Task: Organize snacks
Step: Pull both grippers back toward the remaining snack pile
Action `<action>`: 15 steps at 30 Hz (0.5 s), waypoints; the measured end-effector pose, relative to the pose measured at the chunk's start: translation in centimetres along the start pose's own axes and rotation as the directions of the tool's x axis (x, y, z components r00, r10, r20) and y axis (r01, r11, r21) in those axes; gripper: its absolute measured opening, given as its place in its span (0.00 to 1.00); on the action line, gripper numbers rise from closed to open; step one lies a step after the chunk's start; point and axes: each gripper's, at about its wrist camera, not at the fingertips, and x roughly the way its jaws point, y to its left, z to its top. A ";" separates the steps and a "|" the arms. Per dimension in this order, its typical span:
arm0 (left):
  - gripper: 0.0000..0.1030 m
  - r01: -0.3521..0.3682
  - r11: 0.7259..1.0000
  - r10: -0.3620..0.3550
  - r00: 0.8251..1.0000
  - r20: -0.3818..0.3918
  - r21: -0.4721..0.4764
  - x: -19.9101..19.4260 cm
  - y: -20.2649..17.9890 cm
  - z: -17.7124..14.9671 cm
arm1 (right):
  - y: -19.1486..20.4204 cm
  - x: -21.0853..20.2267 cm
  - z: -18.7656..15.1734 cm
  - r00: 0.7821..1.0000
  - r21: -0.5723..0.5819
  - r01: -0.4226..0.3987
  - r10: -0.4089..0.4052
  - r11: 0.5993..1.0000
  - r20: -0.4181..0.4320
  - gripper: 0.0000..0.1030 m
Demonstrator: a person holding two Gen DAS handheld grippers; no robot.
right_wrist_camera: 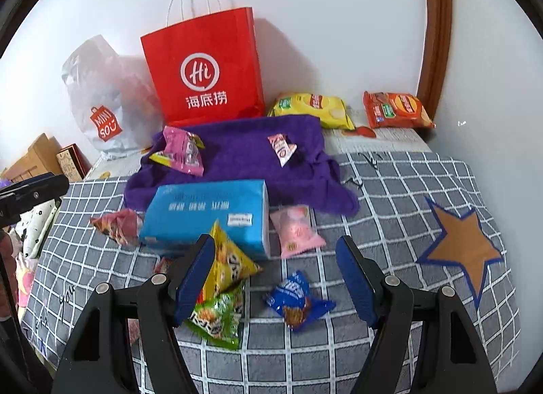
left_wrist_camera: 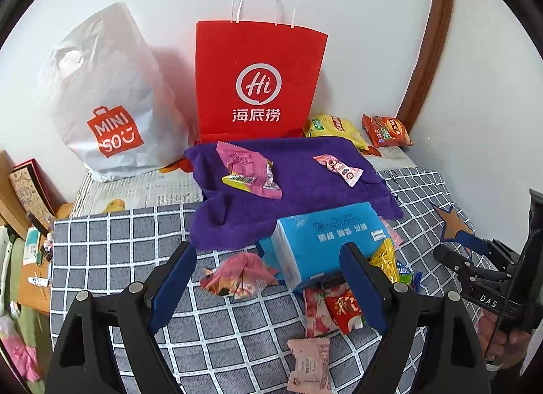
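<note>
- Small snack packets lie scattered on the grey checked blanket (right_wrist_camera: pixel 390 190), most of them gathered around a blue tissue pack (right_wrist_camera: pixel 207 214) near its middle.
- Against the tissue pack's near side leans a yellow packet (right_wrist_camera: pixel 230 258), with a green packet (right_wrist_camera: pixel 220 319) just in front of it and a blue packet (right_wrist_camera: pixel 298 300) beside them, lying apart.
- A pink packet (right_wrist_camera: pixel 297 229) lies at the tissue pack's right end; a crumpled pink wrapper (left_wrist_camera: pixel 239 275) lies at its left end.
- Red and pink sachets (left_wrist_camera: pixel 331 309) lie near the blanket's front edge.
- The purple towel (right_wrist_camera: pixel 244 156) behind the pack carries a pink bag (right_wrist_camera: pixel 185 151) and a small pink-white sachet (right_wrist_camera: pixel 281 149).
- At the far right corner, by the wall, sit a yellow chip bag (right_wrist_camera: pixel 312 109) and a red chip bag (right_wrist_camera: pixel 397 110).
- A red paper bag (right_wrist_camera: pixel 207 68) and a white plastic bag (right_wrist_camera: pixel 105 105) stand along the far edge.
- The right gripper (right_wrist_camera: pixel 275 275) is spread wide and empty, hovering over the blue packet.
- The left gripper (left_wrist_camera: pixel 268 287) is likewise spread wide, holding nothing, over the tissue pack's near corner.
</note>
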 end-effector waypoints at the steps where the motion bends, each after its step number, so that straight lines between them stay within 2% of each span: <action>1: 0.83 0.000 1.000 0.000 1.000 -0.003 -0.005 0.0 0.2 -0.1 | -0.1 0.0 -0.3 1.000 0.007 0.000 0.000 1.000 -0.003 0.71; 15: 0.83 -0.043 0.995 0.039 0.998 -0.053 -0.086 2.0 2.4 -1.8 | -1.4 2.3 -1.9 0.999 0.002 -0.002 0.002 1.000 -0.048 0.71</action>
